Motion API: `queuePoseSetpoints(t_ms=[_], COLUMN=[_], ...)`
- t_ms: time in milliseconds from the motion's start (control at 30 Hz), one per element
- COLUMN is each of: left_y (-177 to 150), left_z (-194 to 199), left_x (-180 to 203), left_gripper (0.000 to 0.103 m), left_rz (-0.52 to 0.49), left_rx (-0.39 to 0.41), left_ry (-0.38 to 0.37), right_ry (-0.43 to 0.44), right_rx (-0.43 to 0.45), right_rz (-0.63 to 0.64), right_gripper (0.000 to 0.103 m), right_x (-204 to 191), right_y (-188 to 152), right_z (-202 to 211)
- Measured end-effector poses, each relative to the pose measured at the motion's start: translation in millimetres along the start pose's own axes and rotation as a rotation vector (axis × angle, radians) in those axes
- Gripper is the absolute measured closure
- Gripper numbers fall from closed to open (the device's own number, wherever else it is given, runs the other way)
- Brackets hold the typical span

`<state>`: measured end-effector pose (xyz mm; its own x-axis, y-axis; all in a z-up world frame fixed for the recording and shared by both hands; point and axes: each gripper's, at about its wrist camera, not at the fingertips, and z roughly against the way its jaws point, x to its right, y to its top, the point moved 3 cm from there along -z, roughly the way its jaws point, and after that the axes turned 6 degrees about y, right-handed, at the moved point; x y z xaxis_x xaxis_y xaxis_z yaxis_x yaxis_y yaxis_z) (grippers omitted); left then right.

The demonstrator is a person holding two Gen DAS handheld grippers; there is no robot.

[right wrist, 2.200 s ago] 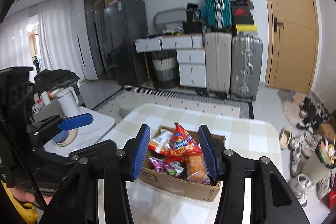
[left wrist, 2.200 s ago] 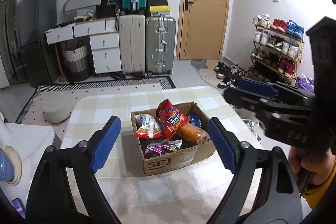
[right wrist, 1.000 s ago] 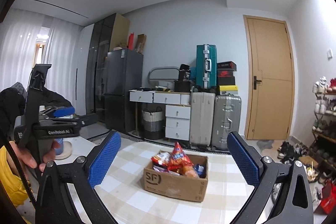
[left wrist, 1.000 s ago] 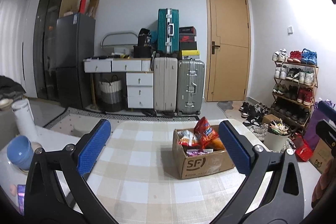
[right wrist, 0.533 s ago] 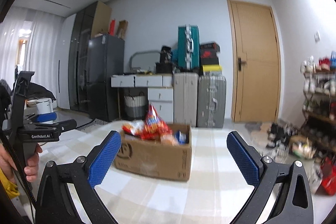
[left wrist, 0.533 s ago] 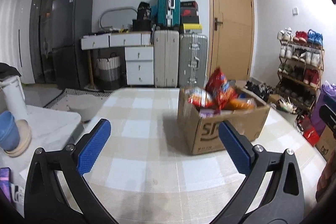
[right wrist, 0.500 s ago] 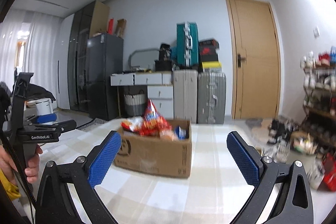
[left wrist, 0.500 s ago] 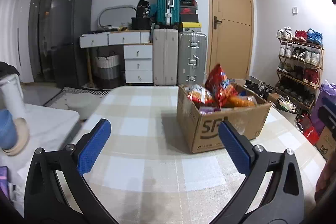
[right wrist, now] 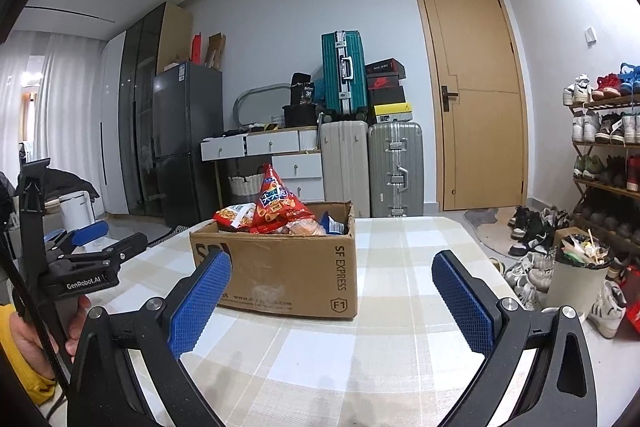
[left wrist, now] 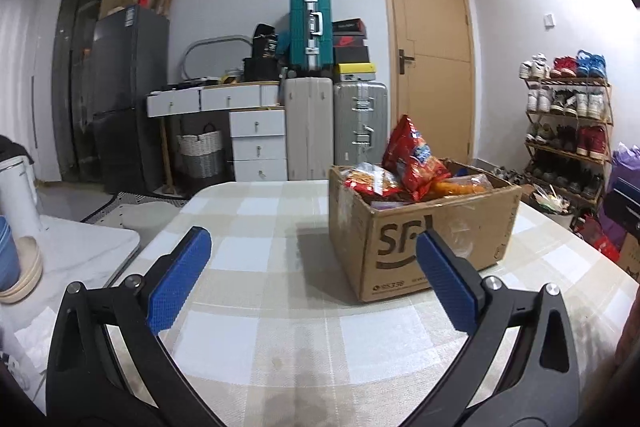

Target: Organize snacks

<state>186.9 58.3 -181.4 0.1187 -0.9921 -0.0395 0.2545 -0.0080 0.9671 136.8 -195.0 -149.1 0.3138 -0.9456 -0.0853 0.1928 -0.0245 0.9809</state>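
Desk (left wrist: 256,307) with checked cloth carries one cardboard box (left wrist: 436,239), standing toward the far right corner as the left wrist view shows it.

Left hand-held gripper (left wrist: 316,279): jaws spread wide, blue pads (left wrist: 178,279) well apart, nothing between them. It hangs low over the near left part of the desk, box ahead and to its right; the right pad overlaps the box's near face in view, contact cannot be told.

Box: open top, packed with snack bags. Tall red bag (left wrist: 412,159) stands upright above the rim, a second red bag (left wrist: 370,181) lies beside it on the left, an orange pack (left wrist: 460,185) on the right.

Right hand-held gripper (right wrist: 332,297): jaws likewise spread wide, holding nothing, over the near edge of the desk. Box (right wrist: 280,267) sits ahead, closer to its left pad (right wrist: 200,301); red bag (right wrist: 276,207) pokes up from it.

Left hand-held gripper (right wrist: 80,267) shows at the far left of the right wrist view, gripped by a hand (right wrist: 36,327).
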Motion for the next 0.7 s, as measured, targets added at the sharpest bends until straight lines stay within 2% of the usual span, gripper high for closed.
queuePoseSetpoints(t_ms=[133, 267, 700], left_y=[-8.5, -1.7, 4.3], left_z=[-17.7, -13.8, -0.8], left_x=[-2.6, -8.2, -5.3], left_gripper=[0.000, 0.001, 0.001], left_rz=[0.010, 0.028, 0.019], left_rx=[-0.044, -0.035, -0.006], left_ry=[0.014, 0.038, 0.044], right_ry=[0.011, -0.006, -0.027], right_rx=[-0.013, 0.004, -0.011], right_rz=[0.014, 0.035, 0.017], right_gripper=[0.001, 0.001, 0.001], right_x=[-6.2, -10.1, -6.6], right_y=[-1.8, -3.0, -4.9], right_z=[-0.4, 1.8, -2.9])
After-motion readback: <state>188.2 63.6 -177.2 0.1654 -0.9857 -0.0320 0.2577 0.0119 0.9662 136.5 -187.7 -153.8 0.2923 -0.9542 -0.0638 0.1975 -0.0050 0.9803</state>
